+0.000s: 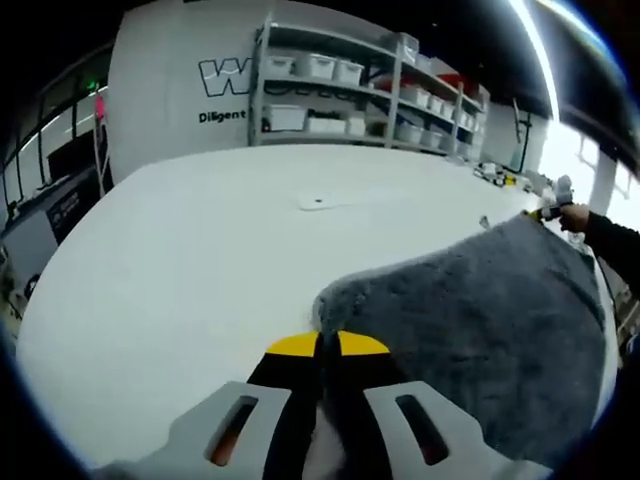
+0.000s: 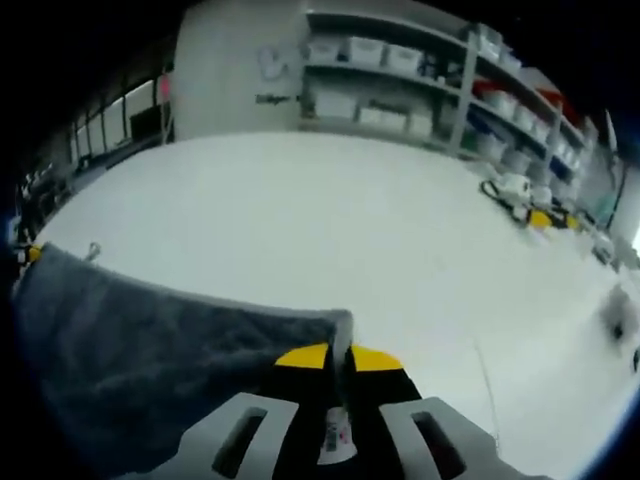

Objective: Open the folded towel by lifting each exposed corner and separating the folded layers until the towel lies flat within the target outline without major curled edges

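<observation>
Left gripper [image 1: 327,343]: yellow-tipped jaws pressed together, clamped on a corner of the grey towel [image 1: 480,330]. Towel edge comes out right at the fingertips [image 1: 296,345] and the cloth spreads away to the right of them, fluffy pile up, over the white table [image 1: 200,260]. The towel's far corner, well beyond the fingers to the upper right, is gripped by the other gripper [image 1: 553,208], yellow tip visible, with a hand [image 1: 574,216] and a dark sleeve [image 1: 612,245] behind it. A small flat white piece [image 1: 320,201] lies on the table ahead of the fingers, apart from the towel. Shelving [image 1: 360,90] with white bins stands along the far wall.

Right gripper [image 2: 339,356]: jaws closed together, pinching a towel [image 2: 150,360] corner; a thin strip of the hem stands up between the yellow fingertips [image 2: 303,357]. The cloth runs off to the left of the fingers, its top edge stretched fairly straight toward the far left, where a yellow spot of the other gripper [image 2: 33,254] sits at the other corner. A small hang loop [image 2: 93,250] pokes up near that end. Table [image 2: 330,230] ahead of the fingers is bare white; small yellow and white items [image 2: 525,205] sit at its far right edge, well apart. Shelves [image 2: 420,90] with bins behind.
</observation>
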`<action>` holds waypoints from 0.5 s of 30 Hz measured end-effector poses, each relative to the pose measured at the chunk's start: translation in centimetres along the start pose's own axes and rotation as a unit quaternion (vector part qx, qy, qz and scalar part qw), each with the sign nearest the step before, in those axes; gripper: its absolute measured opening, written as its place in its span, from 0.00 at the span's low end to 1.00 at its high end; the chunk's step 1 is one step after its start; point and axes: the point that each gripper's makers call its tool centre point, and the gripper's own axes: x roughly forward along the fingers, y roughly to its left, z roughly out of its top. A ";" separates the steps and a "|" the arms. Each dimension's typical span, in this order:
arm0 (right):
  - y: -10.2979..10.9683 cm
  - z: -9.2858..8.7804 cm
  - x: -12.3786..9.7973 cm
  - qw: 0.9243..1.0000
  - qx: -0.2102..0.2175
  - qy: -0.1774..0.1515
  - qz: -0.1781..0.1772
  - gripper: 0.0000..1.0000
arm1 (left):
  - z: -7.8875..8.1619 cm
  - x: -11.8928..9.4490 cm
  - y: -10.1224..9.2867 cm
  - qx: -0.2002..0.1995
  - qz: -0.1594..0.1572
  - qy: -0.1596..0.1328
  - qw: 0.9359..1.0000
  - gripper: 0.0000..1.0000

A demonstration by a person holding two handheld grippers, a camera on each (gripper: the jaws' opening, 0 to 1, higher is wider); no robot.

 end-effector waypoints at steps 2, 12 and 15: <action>0.3 0.0 0.0 1.000 -0.001 0.000 0.003 0.02 | -0.1 -0.1 0.2 -0.002 -0.001 0.001 1.000 0.02; 2.1 0.7 0.3 1.000 -0.024 -0.006 0.012 0.02 | -0.6 -1.2 1.9 -0.006 0.000 0.002 1.000 0.02; 1.9 1.0 0.7 1.000 -0.028 -0.006 0.007 0.02 | -0.6 -1.2 2.0 -0.005 -0.002 -0.001 1.000 0.02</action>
